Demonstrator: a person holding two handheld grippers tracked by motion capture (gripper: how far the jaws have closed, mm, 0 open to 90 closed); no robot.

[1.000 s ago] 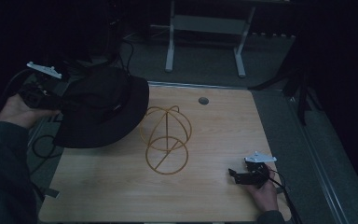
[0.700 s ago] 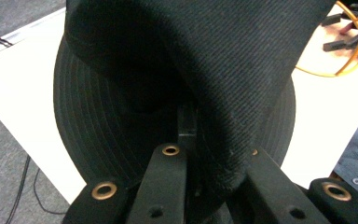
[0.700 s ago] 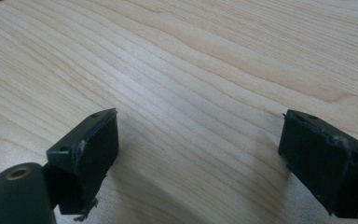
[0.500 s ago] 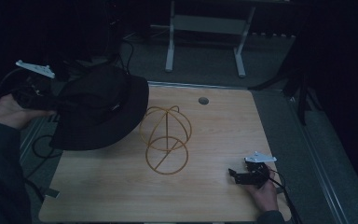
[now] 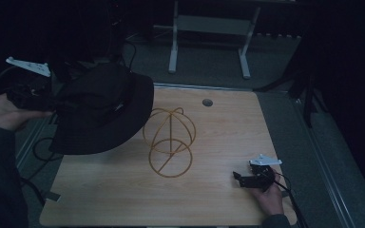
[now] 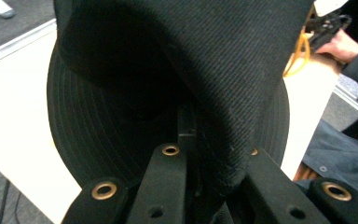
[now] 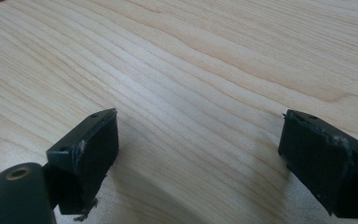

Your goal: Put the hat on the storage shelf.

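High view: the left claw (image 5: 52, 102) pinches the black hat (image 5: 102, 111) by its brim, lifted beside the wire stand (image 5: 169, 141), likely to hang it there; the right claw (image 5: 247, 179) rests wide open, empty, on the tabletop (image 5: 218, 133).

Dim light leaves the high view murky: the floor and background fall almost to black, and only the pale wooden counter (image 5: 218, 142) reads clearly. The gripper views are brighter. Soft shadows pool beneath the right gripper's fingers (image 7: 91, 154), which blur at close range, while a black hat (image 6: 177, 70) shows crisp weave.
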